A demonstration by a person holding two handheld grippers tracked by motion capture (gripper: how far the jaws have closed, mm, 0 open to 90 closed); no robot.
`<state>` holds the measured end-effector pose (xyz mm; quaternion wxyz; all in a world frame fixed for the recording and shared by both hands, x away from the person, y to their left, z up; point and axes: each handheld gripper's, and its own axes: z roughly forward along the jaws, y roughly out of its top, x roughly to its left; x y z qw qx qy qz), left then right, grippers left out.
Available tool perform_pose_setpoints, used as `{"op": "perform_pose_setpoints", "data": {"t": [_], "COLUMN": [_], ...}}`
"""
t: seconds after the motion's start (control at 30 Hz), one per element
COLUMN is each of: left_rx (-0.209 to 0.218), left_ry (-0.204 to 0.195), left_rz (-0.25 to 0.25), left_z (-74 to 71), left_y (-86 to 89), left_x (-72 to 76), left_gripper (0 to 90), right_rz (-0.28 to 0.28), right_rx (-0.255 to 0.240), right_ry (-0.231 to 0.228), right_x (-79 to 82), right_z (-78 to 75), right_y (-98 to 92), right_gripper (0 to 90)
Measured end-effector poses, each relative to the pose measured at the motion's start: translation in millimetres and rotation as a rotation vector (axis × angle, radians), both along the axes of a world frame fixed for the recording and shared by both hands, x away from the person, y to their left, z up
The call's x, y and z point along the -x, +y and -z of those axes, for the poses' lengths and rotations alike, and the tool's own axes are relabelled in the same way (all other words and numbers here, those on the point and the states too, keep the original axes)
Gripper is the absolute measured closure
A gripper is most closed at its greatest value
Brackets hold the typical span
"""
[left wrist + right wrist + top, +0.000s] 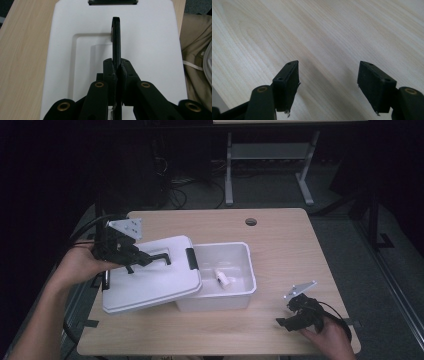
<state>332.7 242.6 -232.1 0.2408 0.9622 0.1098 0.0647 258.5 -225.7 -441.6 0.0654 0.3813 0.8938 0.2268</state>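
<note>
— Over at nine o'clock on the table (285, 240), see it? One left gripper (150, 259) has its jaws pressed tight on the black handle (116, 42) of the white lid (150, 285); the lid hangs tilted, its right edge resting over the left rim of the white bin (235, 295).

— So the lid is half on, half off; which way would you take it?

— I'd judge it wants lifting clear before it slides; keep the pinch square on the handle, keep the lid level, and don't let its edge drag the bin along; the black latch (191, 258) at the lid's end sits right at the rim and could catch.

— And the other hand?

— At five o'clock, resting near the table's edge; the right gripper (292, 316) has its jaws spread with nothing between them, just bare wood below.

— Count it up for me.

— One lid, one bin, one small white piece (221, 277) lying inside the bin, two grippers.
</note>
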Motion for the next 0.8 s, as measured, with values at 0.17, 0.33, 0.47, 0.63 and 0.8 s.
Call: {"op": "perform_pose_setpoints", "data": {"t": [0.17,0.33,0.47,0.63,0.8], "left_rx": [-0.005,0.002,-0.003,-0.004,0.002], "left_ry": [0.003,0.003,0.008,0.008,0.006], "left_rz": [0.013,0.036,0.046,0.055,0.072], "left_z": [0.7,0.7,2.1,3.1,1.9], "left_y": [-8.5,-20.2,-26.6,-33.5,-45.7], "left_x": [-4.1,-9.3,-12.0,-15.3,-19.7], "left_gripper": [84.2,84.2,84.2,84.2,84.2], "right_rz": [0.007,0.012,0.013,0.013,0.011], "right_rx": [-0.004,-0.008,-0.009,-0.014,-0.015], "right_ry": [0.002,0.001,0.003,0.003,-0.002], "right_x": [0.3,1.3,2.3,3.3,4.1], "right_z": [0.3,0.4,0.7,-0.3,-1.4], "right_y": [-1.6,-3.4,-4.1,-4.6,-4.1], "right_gripper": [33.1,33.1,33.1,33.1,33.1]}}
